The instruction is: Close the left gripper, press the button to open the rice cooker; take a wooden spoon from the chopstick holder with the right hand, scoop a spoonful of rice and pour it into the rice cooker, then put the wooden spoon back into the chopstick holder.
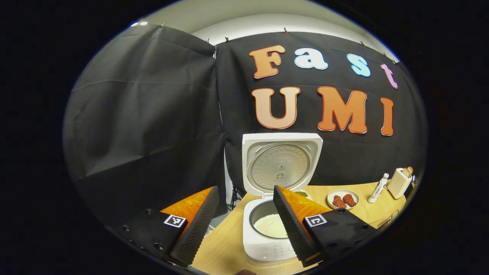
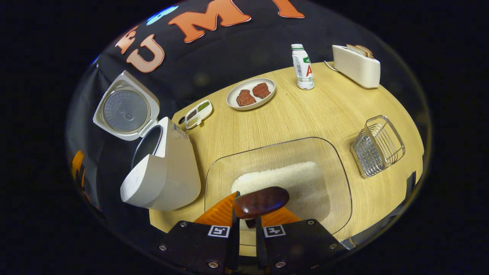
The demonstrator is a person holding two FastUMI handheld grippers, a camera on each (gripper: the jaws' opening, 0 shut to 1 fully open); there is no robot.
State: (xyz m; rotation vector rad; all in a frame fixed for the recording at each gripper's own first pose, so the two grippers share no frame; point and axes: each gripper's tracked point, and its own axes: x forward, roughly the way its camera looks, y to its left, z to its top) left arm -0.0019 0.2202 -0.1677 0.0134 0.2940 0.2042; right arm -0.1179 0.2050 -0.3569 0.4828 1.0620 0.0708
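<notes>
Pale wood-grain table is carrying the white rice cooker, its lid standing open. Beside the cooker, a clear container is holding rice. Right gripper is pinching the glossy brown wooden spoon above it. Left gripper is hanging spread before the cooker.

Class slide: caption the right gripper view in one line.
Right gripper holds wooden spoon above rice container.
</notes>
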